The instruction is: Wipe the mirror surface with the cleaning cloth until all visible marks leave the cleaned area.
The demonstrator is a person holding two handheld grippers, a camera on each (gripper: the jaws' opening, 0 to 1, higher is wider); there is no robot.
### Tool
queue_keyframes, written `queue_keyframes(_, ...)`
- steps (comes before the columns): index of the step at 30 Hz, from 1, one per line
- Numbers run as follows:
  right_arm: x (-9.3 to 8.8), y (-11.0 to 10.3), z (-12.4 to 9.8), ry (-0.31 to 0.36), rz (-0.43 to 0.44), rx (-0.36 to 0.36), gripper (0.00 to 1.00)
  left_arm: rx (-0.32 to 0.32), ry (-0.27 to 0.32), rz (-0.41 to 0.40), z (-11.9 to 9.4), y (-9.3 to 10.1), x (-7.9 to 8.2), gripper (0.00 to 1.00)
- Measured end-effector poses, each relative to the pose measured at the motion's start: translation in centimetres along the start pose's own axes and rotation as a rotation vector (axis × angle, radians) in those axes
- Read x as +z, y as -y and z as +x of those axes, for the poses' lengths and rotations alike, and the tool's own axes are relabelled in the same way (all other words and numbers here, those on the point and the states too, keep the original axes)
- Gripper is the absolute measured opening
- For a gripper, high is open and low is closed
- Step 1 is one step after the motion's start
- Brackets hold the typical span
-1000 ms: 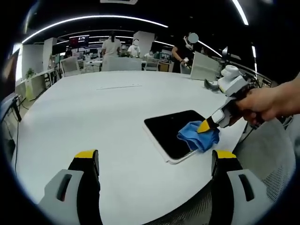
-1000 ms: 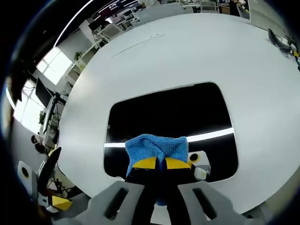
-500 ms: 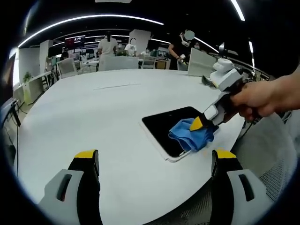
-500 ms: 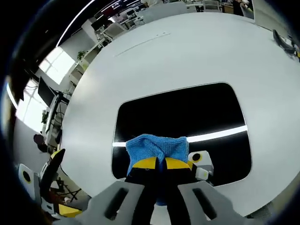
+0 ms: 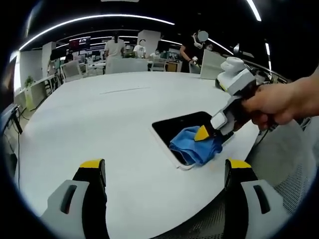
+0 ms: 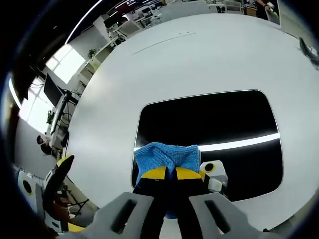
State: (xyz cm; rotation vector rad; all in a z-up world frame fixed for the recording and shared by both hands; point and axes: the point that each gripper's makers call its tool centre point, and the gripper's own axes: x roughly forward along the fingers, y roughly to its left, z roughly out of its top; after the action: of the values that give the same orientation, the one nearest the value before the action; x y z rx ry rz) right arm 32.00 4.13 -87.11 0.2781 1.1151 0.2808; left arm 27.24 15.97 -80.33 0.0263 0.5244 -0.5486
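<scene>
Your right claw (image 6: 166, 173) is clamped on the blue cloth (image 6: 167, 156), its two yellow tips pressed together low in the middle of the right gripper view with the cloth bunched up just above them. The cloth sits on the lower left part of the mirror (image 6: 219, 122), close to the corner nearest the bottom left of that frame, and the dark glass spreads out above it and to the right, crossed by the bright reflection of a ceiling light. In the left gripper view the same right claw (image 5: 201, 133) comes in from the right side of the frame, held in your hand (image 5: 279, 104), pushing the cloth (image 5: 192, 144) onto the near end of the mirror (image 5: 174, 126), which lies right of centre on the white table (image 5: 99, 129). Your left claw (image 5: 164, 172) hangs low in its own frame with its jaws wide apart and nothing between them, well back from the mirror. You look to be in the middle of the wiping step, working one corner. No marks can be made out on the glass at this size, so you cannot judge how much is left. Your next move probably calls for keeping the cloth flat under light pressure and sweeping it across toward the unwiped far end, without shoving the mirror toward the table edge at the lower right.
</scene>
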Motion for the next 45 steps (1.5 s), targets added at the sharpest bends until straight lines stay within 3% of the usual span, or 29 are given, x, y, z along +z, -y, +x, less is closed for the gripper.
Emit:
queue_keyframes(16, -0.1, -2.6, 0.9, -0.040, -0.056, 0.022, 0.00, -0.009, -0.006, -0.007, 0.1, 0.2, -0.2, 0.98)
queue_keyframes(26, -0.3, -2.6, 0.6, -0.042, -0.085, 0.021, 0.00, -0.015, -0.023, -0.020, 0.1, 0.5, -0.5, 0.96)
queue_keyframes(30, -0.5, -2.5, 0.4, -0.045, -0.076, 0.028, 0.00, -0.024, -0.004, -0.024, 0.2, 0.7, -0.1, 0.98)
queue_keyframes(45, 2.5, -2.3, 2.0, -0.026, -0.107, 0.015, 0.00, -0.030, -0.004, -0.052, 0.3, 0.7, -0.1, 0.99)
